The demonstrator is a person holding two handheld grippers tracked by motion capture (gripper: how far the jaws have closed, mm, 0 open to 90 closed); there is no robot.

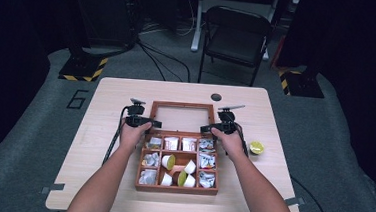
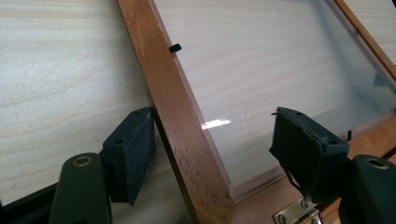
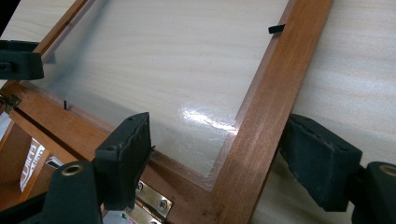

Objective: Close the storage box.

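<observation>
High view: a wooden compartment box (image 1: 178, 161) is seen on the table (image 1: 104, 130), its lid (image 1: 181, 118) swung fully open and laid flat on the table just behind the box. Sachets and small cups are held in the compartments. The left gripper (image 1: 150, 123) is placed at the lid's left rail, the right gripper (image 1: 207, 129) at the lid's right rail, both close to the hinge edge. A yellow-green cup (image 1: 256, 148) is seen on the table to the right of the box, apart from it. A dark chair (image 1: 236, 36) is seen beyond the table.

Left gripper view: the jaws are spread wide and straddle the lid's wooden side rail (image 2: 182, 126). One pad appears to touch the rail's outer face; the other is held over the clear pane (image 2: 280, 60), well off the wood. The rail is not clamped. A brass hinge (image 2: 299, 215) is seen at the lid's near corner.

Right gripper view: the jaws are spread wide around the lid's other side rail (image 3: 266, 107), one pad over the pane by the hinge, one outside the rail over the table. Gaps are seen on both sides; nothing is gripped. The left gripper's pad is visible at the lid's far corner.
</observation>
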